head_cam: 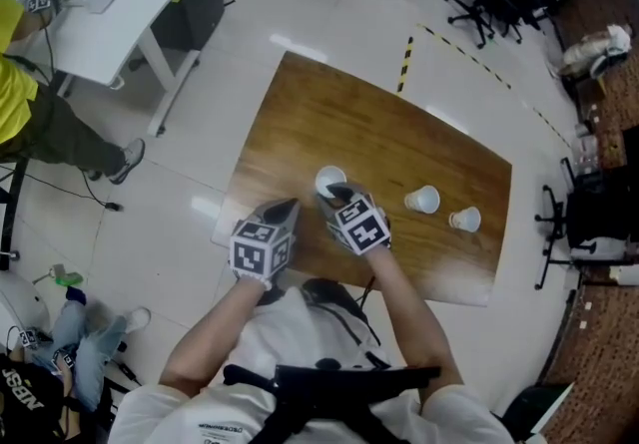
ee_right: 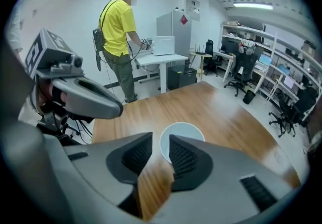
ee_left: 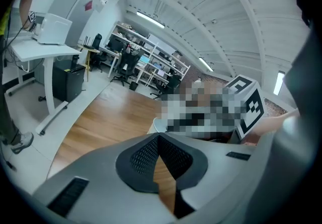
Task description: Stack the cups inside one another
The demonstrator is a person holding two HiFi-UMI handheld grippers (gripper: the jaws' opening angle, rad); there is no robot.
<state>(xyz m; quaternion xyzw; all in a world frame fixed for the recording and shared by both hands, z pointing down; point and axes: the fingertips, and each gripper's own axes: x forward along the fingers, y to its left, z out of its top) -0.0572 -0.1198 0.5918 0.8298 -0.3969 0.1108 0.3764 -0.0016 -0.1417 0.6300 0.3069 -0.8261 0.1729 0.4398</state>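
Pickup of the first cup seemed the step in hand, with no stacking done yet. Left of the upright cup [head_cam: 330, 179], just beside it, the left gripper [ee_left: 159, 137] hovered with its jaws closed on nothing. It pointed shallowly forward over the table [head_cam: 329, 103], the forearm held close to the body. At the upright cup itself, the right gripper [ee_right: 161, 143] tipped steeply down onto the near rim. Its jaws stood apart with the cup's wall between them, one pad seemingly inside the mouth and the other outside. Wood showed in the gap, so no grip was made. The next move likely called for closing gently on that wall, then lifting and carrying the cup. Right of the upright cup, well apart, the second cup [head_cam: 423, 200] and beyond it the third cup [head_cam: 465, 220] appeared to lie on their sides, untouched.
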